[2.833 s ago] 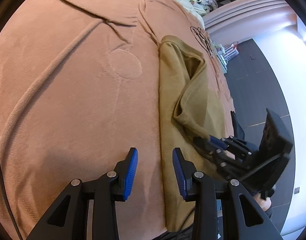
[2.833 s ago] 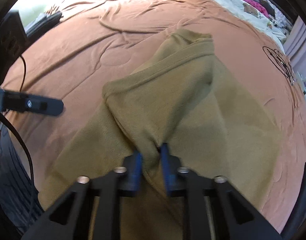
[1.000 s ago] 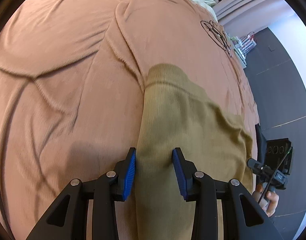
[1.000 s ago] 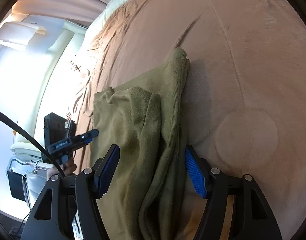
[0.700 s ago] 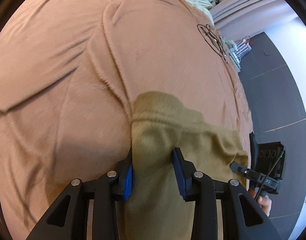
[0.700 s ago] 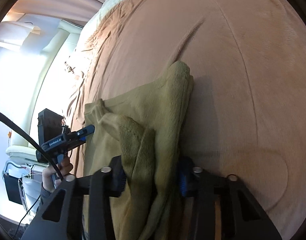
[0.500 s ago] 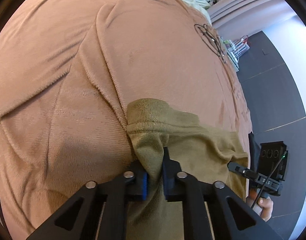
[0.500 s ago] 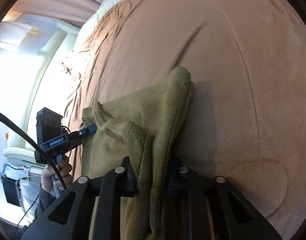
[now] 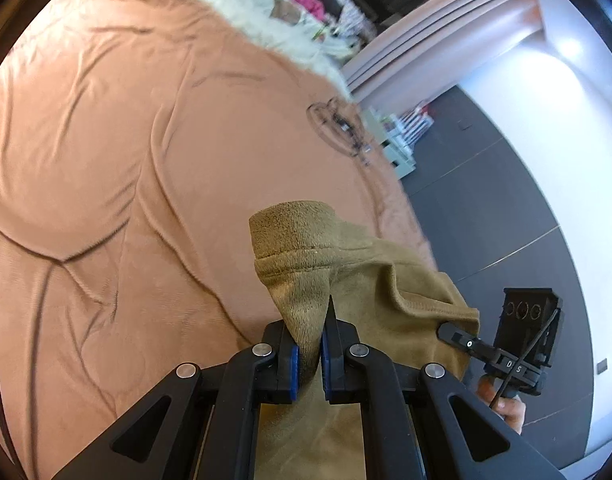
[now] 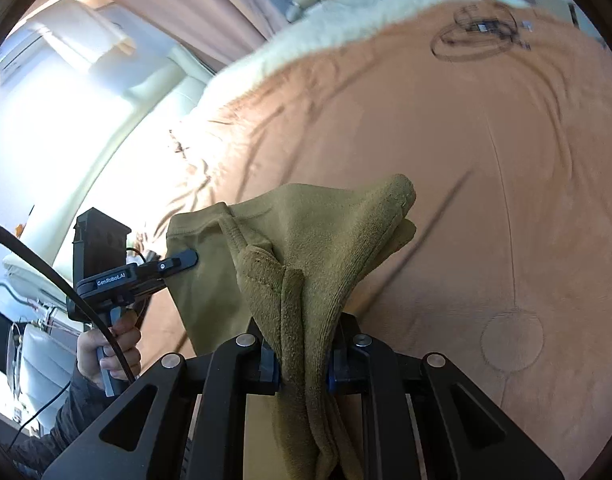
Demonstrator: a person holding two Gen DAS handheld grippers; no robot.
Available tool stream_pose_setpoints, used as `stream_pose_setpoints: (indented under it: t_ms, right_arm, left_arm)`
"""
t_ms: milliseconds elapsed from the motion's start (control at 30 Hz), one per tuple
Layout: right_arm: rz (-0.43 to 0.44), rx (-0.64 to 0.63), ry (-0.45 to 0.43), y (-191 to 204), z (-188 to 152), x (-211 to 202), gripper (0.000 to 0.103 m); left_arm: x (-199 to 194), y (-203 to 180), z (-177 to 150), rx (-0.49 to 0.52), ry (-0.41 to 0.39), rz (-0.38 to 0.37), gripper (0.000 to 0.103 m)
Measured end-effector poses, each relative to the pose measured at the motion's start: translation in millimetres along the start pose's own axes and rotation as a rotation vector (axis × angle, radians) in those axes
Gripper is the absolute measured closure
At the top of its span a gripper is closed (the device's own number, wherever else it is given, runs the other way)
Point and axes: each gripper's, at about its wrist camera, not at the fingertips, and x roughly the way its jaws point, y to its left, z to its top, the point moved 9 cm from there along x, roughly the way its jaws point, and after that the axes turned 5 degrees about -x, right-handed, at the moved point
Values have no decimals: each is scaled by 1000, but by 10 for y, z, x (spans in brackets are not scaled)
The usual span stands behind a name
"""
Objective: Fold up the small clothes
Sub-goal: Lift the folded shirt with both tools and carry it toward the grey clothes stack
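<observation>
Lifted off the blanket [image 9: 106, 160], olive garment [image 9: 366, 280] hangs pinched between both tongs.

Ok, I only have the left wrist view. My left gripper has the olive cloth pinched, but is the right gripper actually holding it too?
Observer: Yes. The right gripper is shut on the olive cloth, with a thick bunch of layers between its pads.
Operator: Anything loose on that side?
Observer: A folded corner juts past the pads over the brown blanket.
Operator: How does my left side look from there?
Observer: The left gripper meets the cloth's hemmed edge, and a hand is wrapped round its handle.
</observation>
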Motion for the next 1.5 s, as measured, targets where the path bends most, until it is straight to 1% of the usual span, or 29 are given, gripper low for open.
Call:
stream_pose_setpoints:
  t_ms: [233,333,367,433,467,667,767,800,833,900,933,1133,1200,1300,1333,1367,1400,1433,1467,1500]
  right_arm:
    - [8,-112,-98,703,-143,-643,91]
    - [14,-155,-129,903,-274,-949,91]
    - [17,-171,-141,1060,-305,-1042,91]
    - [22,-199,-156,1208,-408,-1245,91]
    - [26,-224,-169,1385,-446,-1336,91]
    - [58,-312,-210,1987,-710,-1632,91]
    - [77,-350,-209,2284,-890,-1668,91]
    - [81,-356,-207,2294,-900,-1618,91]
    - [92,-368,-199,2420,-986,-1624,91]
    - [110,-380,-187,2516,-1038,-1553,91]
    - [116,-386,-184,2555,-1011,-1494,91]
    - [165,-455,-162,3111,-1275,-1448,91]
    - [175,-474,-155,3188,-1193,-1339,91]
    - [198,-504,-138,3364,-1218,-1228,91]
    - [202,-508,-133,3386,-1163,-1151,91]
    - [212,-517,-124,3462,-1219,-1123,91]
    - [218,-519,-119,3452,-1140,-1025,91]
    - [227,-522,-112,3431,-977,-830,91]
    - [242,-530,-104,3494,-1005,-784,91]
    - [252,-536,-97,3523,-946,-694,91]
  left_arm:
    - [-767,-360,2,61,-103,-56,95]
    - [-1082,-506,23,83,-147,-72,95]
    - [-1225,-551,27,91,-166,-80,95]
    - [-1446,-592,30,103,-195,-86,95]
    - [-1561,-613,30,108,-210,-89,95]
    - [-2403,-666,6,142,-309,-86,95]
    - [-2799,-619,-47,152,-354,-85,95]
    - [-2931,-588,-73,152,-369,-84,95]
    - [-3056,-548,-99,151,-382,-82,95]
    - [-3276,-464,-156,150,-402,-75,95]
    - [-3391,-410,-189,146,-412,-69,95]
    - [-4042,-55,-375,110,-482,-48,95]
    - [-4264,67,-441,96,-507,-40,95]
    - [-4557,225,-541,76,-543,-31,95]
    - [-4636,277,-562,66,-553,-28,95]
    - [-4736,338,-584,56,-563,-25,95]
    - [-4803,366,-621,54,-572,-21,95]
    - [-4885,408,-642,53,-582,-18,95]
    - [-4968,457,-652,52,-593,-16,95]
    - [-5030,497,-659,54,-599,-13,95]
